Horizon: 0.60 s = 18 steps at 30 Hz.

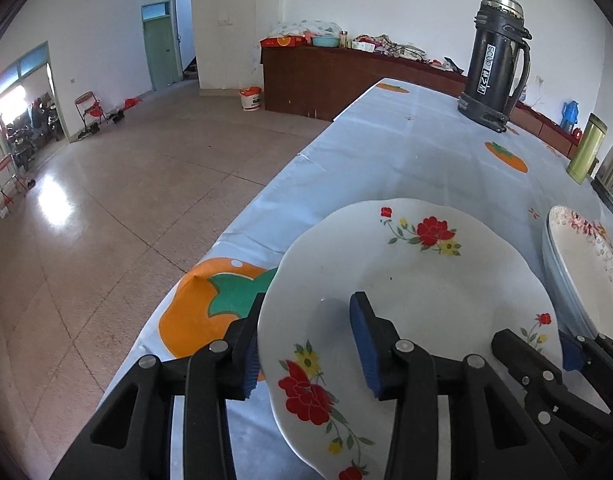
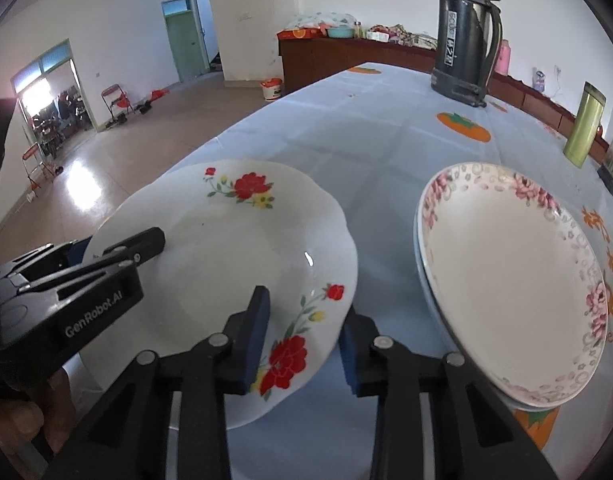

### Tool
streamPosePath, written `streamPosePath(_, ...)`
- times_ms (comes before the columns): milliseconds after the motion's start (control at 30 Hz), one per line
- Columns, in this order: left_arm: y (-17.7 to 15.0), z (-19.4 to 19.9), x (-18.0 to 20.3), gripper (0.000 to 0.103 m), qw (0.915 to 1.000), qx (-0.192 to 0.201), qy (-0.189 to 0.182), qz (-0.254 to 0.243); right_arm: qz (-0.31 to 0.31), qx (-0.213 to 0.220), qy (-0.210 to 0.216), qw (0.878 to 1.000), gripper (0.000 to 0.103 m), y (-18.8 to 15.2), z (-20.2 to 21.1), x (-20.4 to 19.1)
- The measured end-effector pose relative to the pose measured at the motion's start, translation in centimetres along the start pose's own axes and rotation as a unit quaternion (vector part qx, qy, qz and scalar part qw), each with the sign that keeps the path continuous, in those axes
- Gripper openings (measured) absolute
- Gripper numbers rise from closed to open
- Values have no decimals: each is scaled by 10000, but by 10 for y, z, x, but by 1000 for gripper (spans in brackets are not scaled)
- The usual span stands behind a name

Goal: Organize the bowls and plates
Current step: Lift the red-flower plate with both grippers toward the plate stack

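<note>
Nearest, our left gripper (image 1: 310, 344) and right gripper (image 2: 302, 340) each pinch opposite rims of the red-flowered plate (image 2: 226, 264), likely to carry it right onto the pink-rimmed stack (image 2: 506, 280).

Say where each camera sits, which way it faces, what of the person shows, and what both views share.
Left wrist: on the left gripper, looking forward and down at the red-flower plate whose rim it straddles; the right gripper shows, no hand.
Right wrist: on the right gripper, straddling the same plate's other rim; a hand shows.
Shared: that plate, the plate stack, the black flask.
</note>
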<state>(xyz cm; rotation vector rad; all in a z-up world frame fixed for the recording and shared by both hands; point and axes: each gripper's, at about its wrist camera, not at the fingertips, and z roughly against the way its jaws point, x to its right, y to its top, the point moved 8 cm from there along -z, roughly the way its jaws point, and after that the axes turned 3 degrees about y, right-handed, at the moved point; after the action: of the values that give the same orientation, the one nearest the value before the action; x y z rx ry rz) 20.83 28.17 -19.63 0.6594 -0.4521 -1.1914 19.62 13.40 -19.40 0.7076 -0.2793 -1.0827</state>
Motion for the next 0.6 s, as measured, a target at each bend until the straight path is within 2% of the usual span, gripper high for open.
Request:
streamPosePath(200,1,2,-7,41,9998,94,91,143,267,186,-57,9995,31,2,7,-10)
streamPosePath(467,2,7,-5,41,9998,179,26,68,34,230,114,9997,28,2,8,-3)
streamPosePath(600,3,14,-5,40,9993,359,-27,76,29,310,91,9995,28,2,12,-4)
